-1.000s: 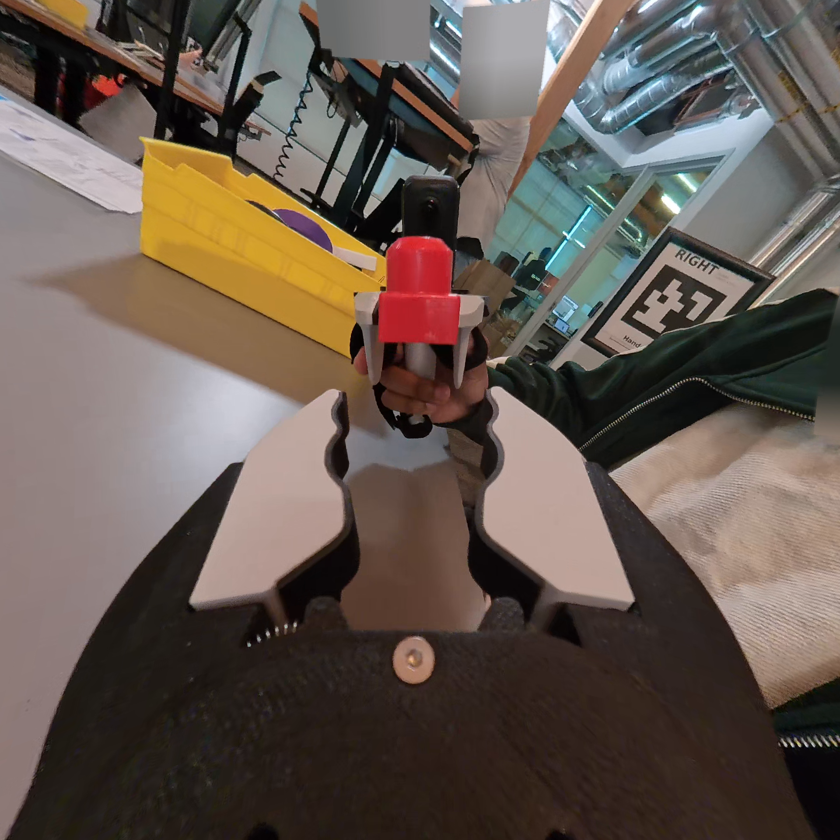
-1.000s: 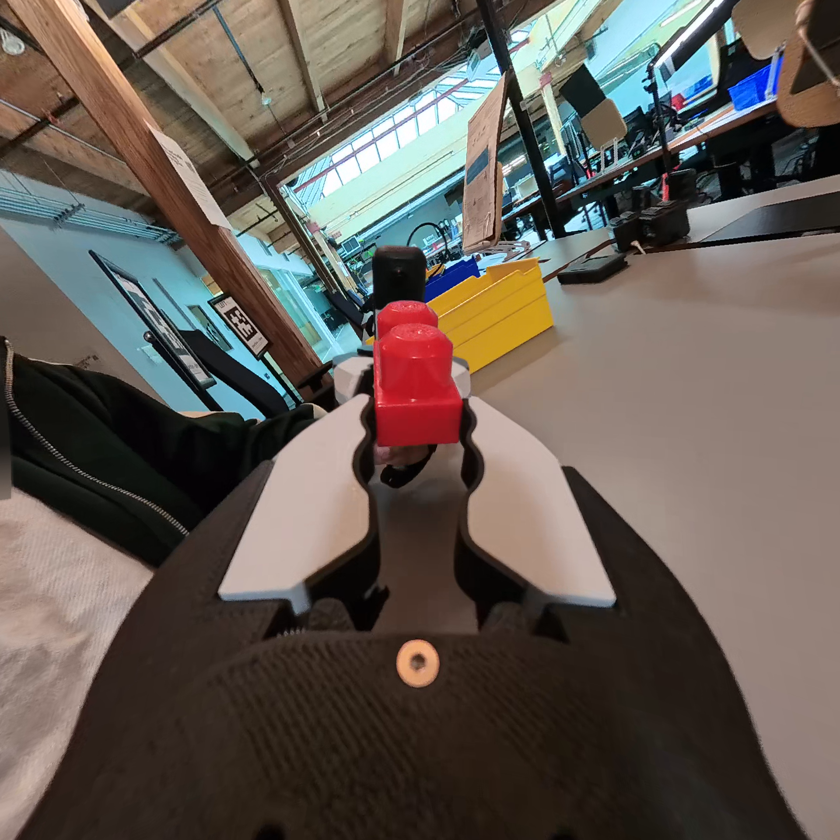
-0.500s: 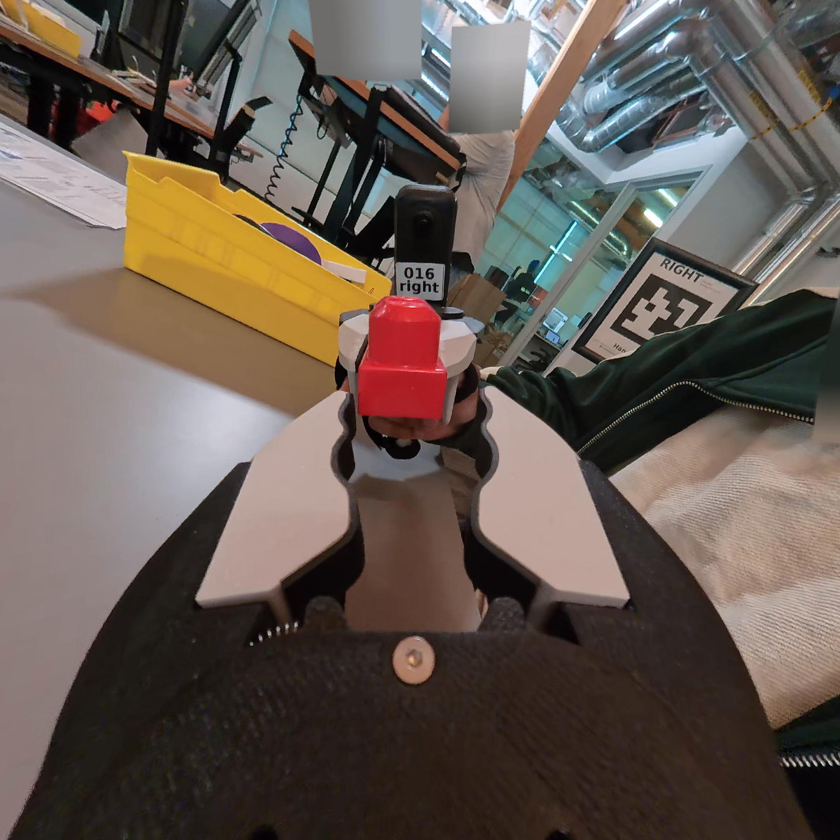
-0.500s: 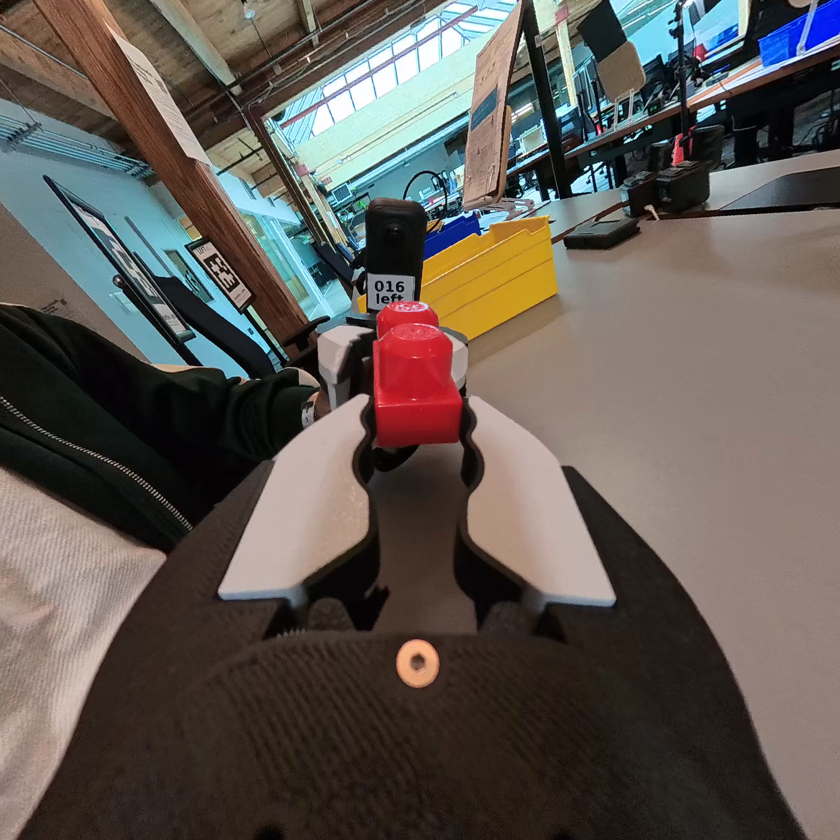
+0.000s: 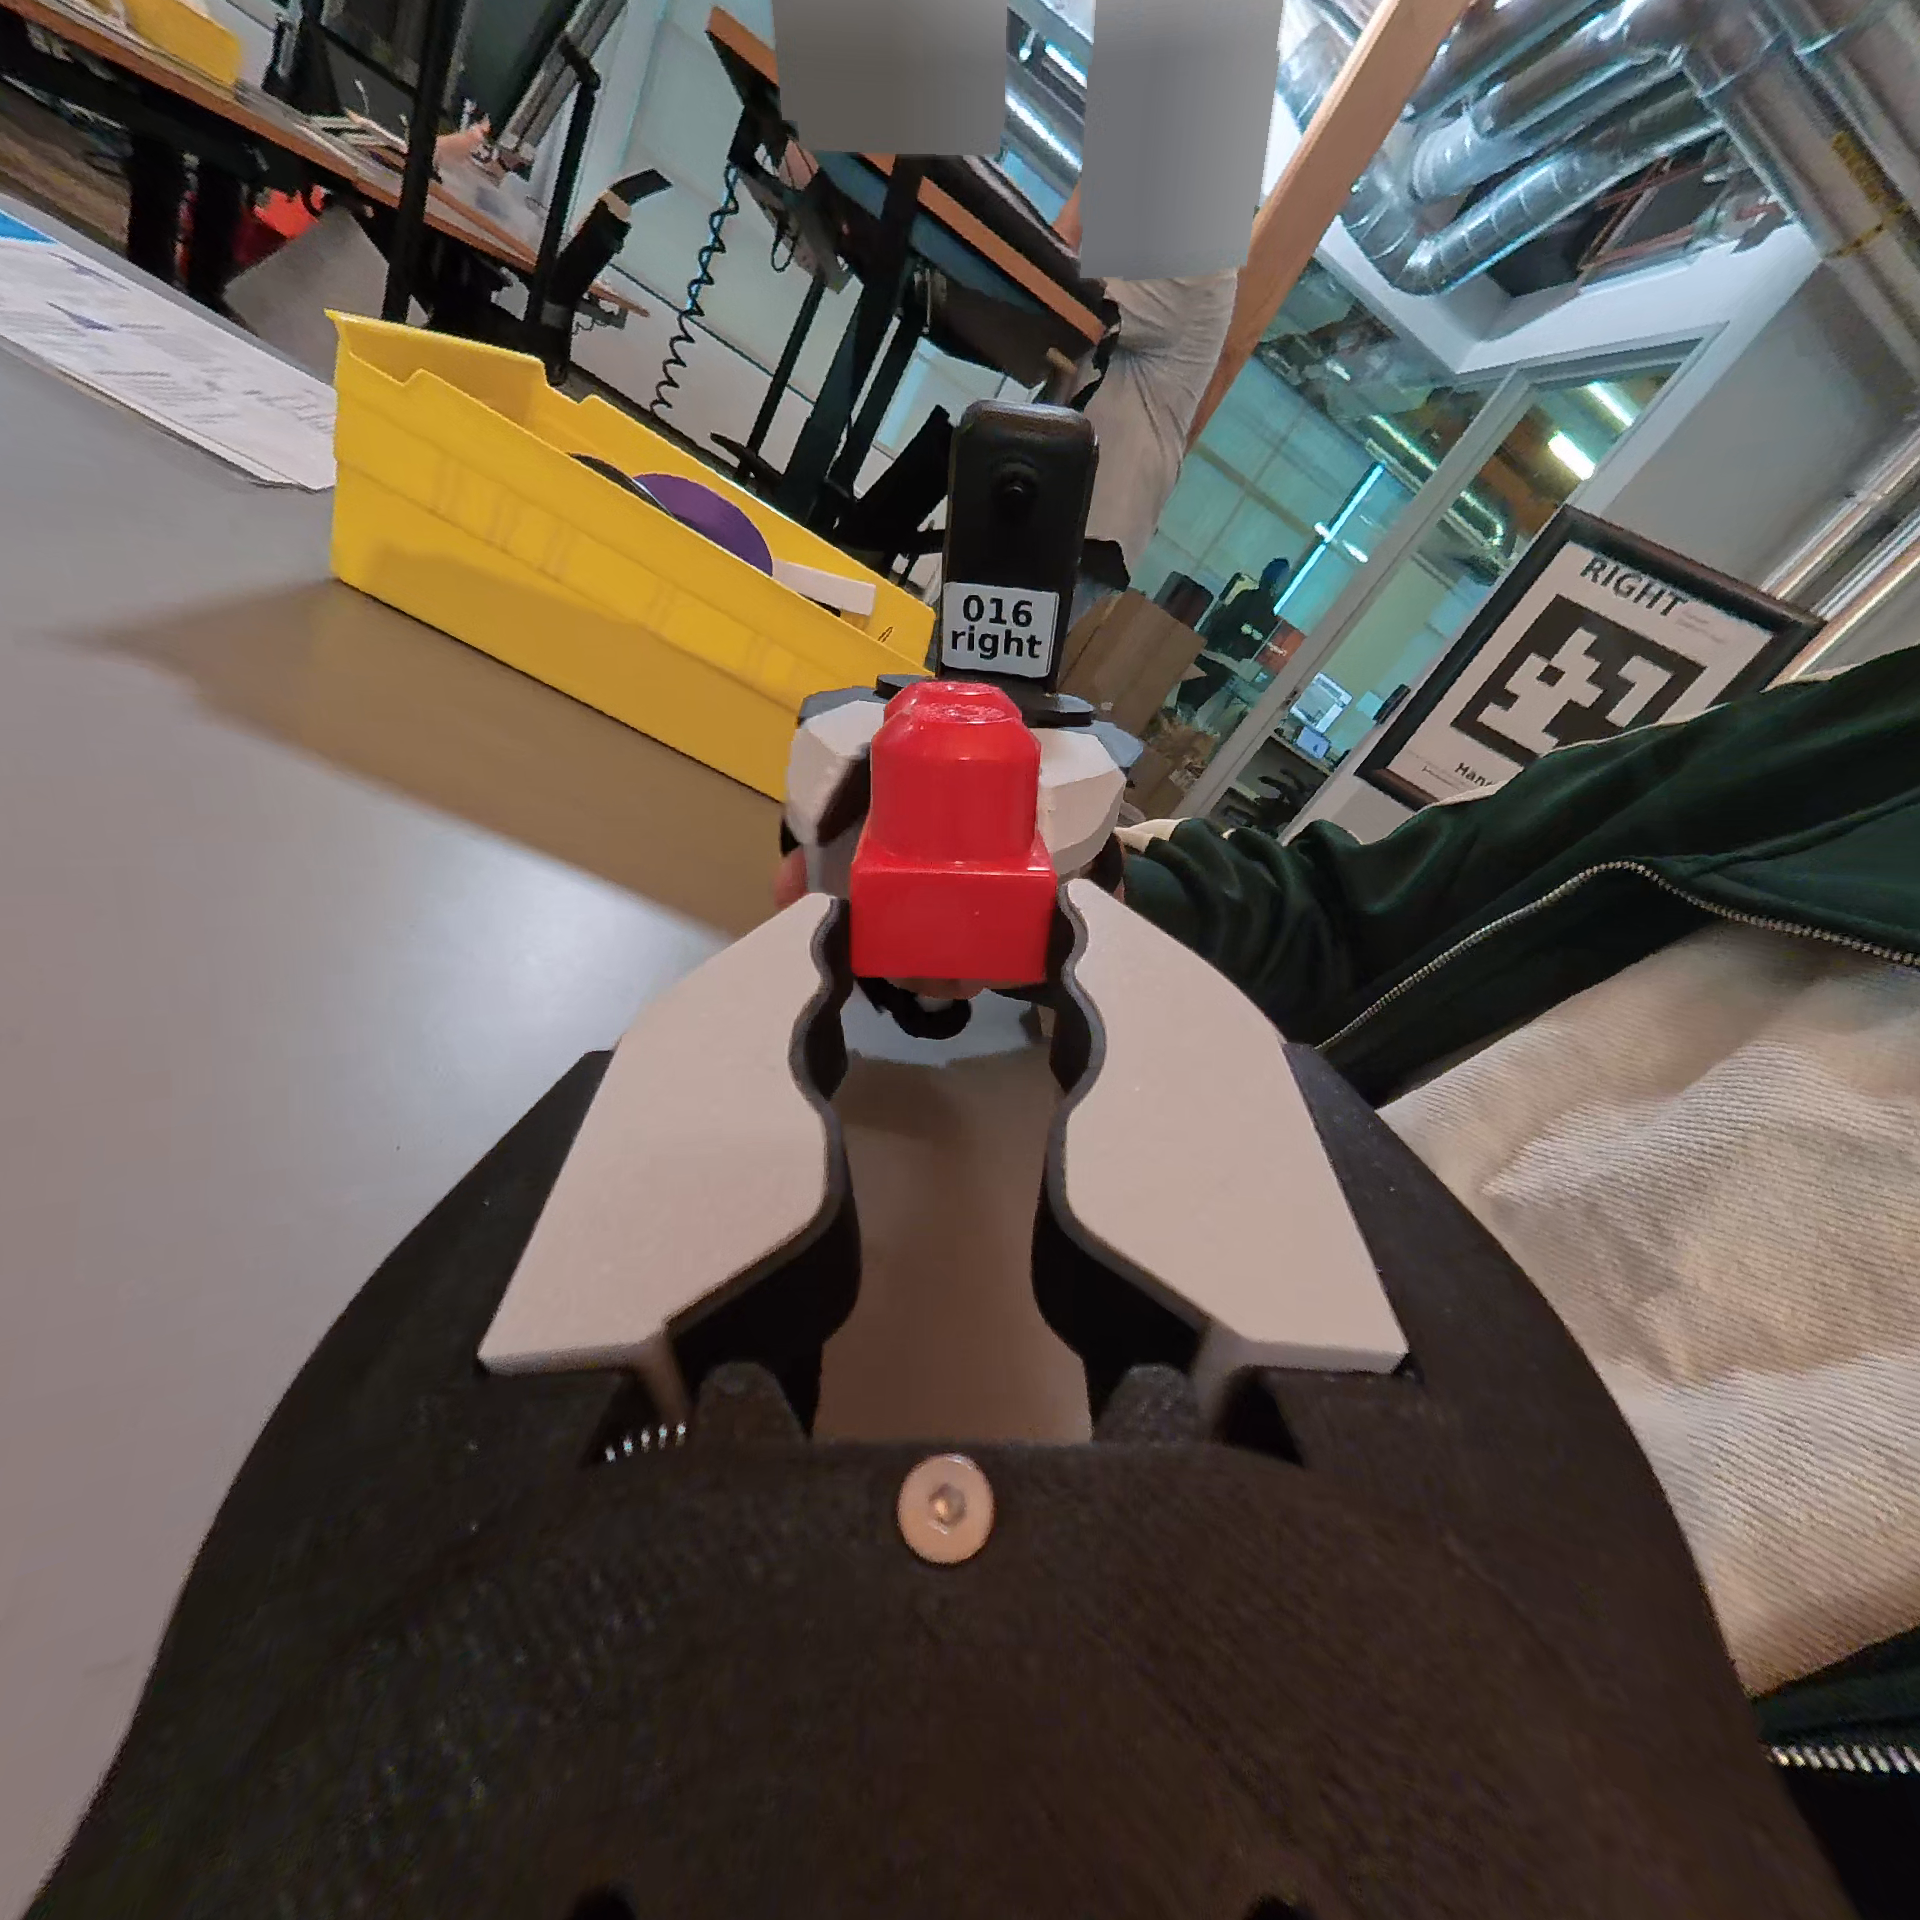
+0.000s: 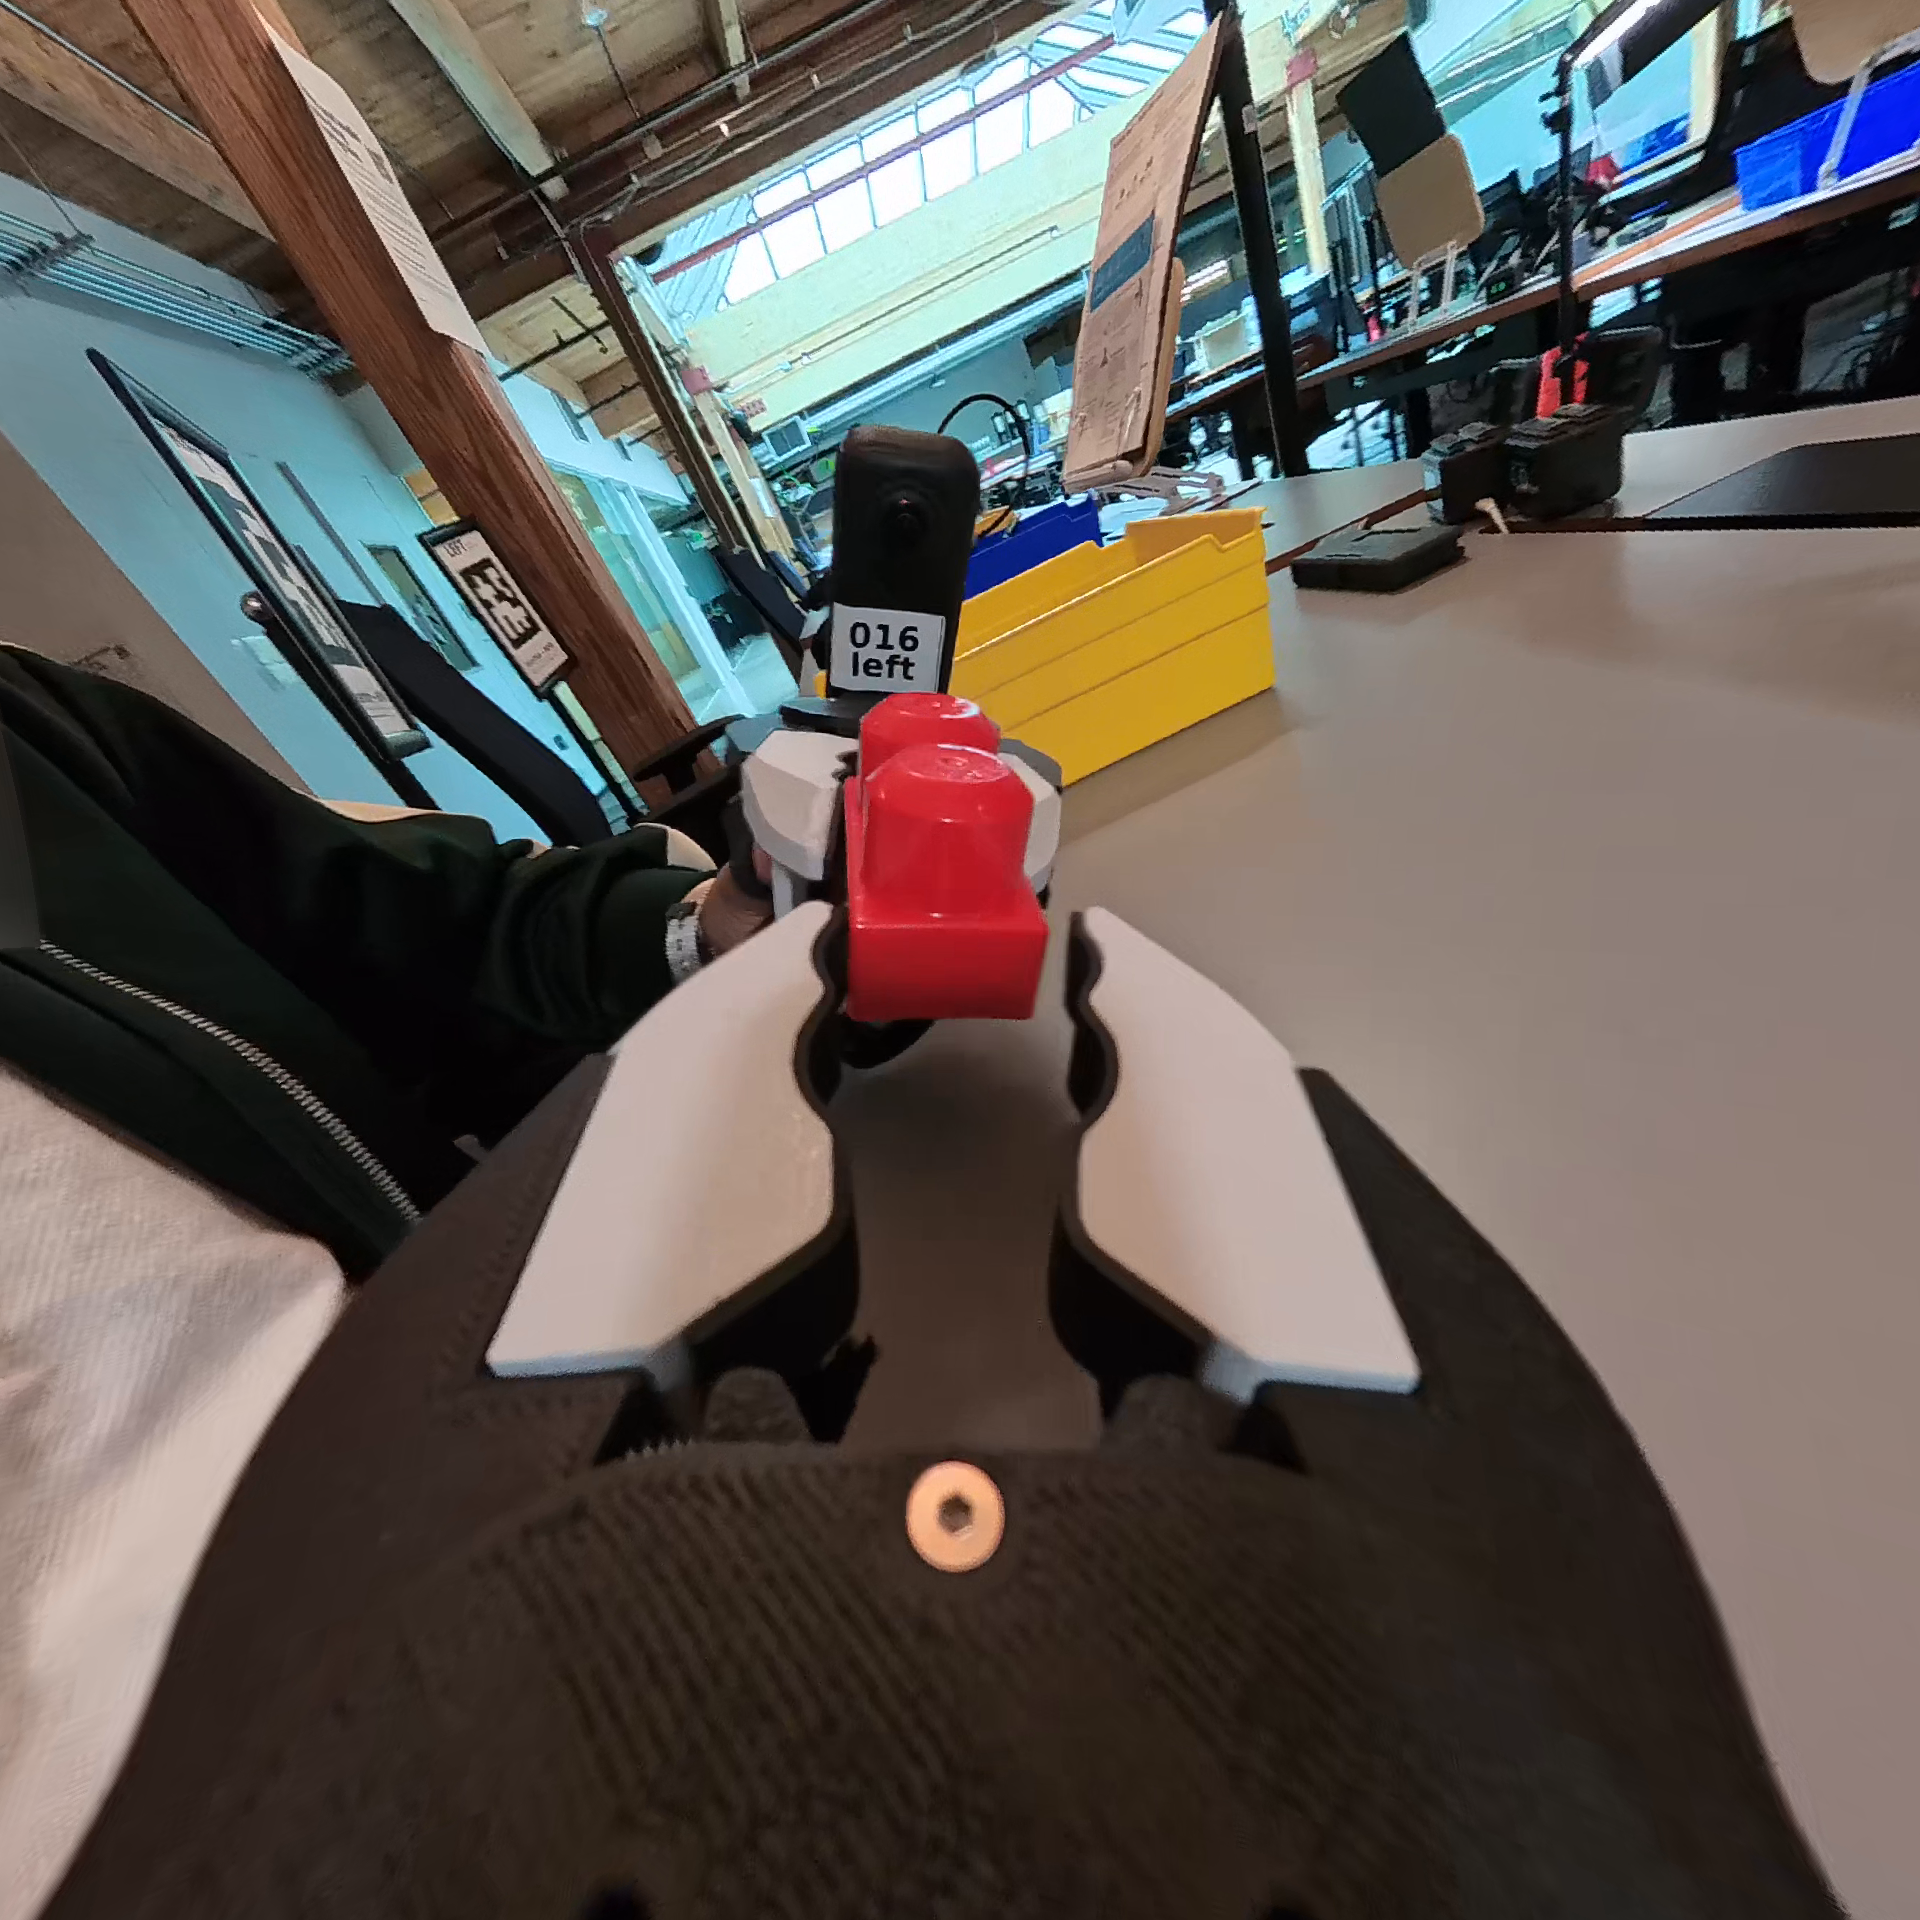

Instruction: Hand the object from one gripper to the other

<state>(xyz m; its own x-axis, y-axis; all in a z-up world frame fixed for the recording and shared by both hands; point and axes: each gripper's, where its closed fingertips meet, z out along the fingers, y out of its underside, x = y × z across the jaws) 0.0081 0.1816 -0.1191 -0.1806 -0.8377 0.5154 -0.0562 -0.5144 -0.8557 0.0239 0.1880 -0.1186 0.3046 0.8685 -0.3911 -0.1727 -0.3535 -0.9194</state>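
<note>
A red two-stud toy block [image 5: 951, 810] hangs in the air over the grey table [image 5: 260, 935], between the two grippers, which face each other tip to tip. My left gripper [image 5: 948, 920] is shut on the block's near end, with both pads against its sides. In the right wrist view the block [image 6: 940, 831] sits between the tips of my right gripper [image 6: 951, 925], which is slightly open, with a gap on its right side. The right gripper's grey fingers [image 5: 1086, 779] show behind the block, and the left gripper's fingers [image 6: 779, 800] show in the right wrist view.
A yellow bin [image 5: 540, 540] with a purple object [image 5: 707, 514] stands on the table behind the grippers and also shows in the right wrist view [image 6: 1132, 655]. A paper sheet [image 5: 156, 364] and black devices [image 6: 1371, 556] lie farther off. A green sleeve [image 5: 1455, 883] is at the side. My left and right fingertips are right by each other.
The grippers moved together. My left gripper, open before, closed on the red block. My right gripper, which gripped the block, has parted its fingers a little.
</note>
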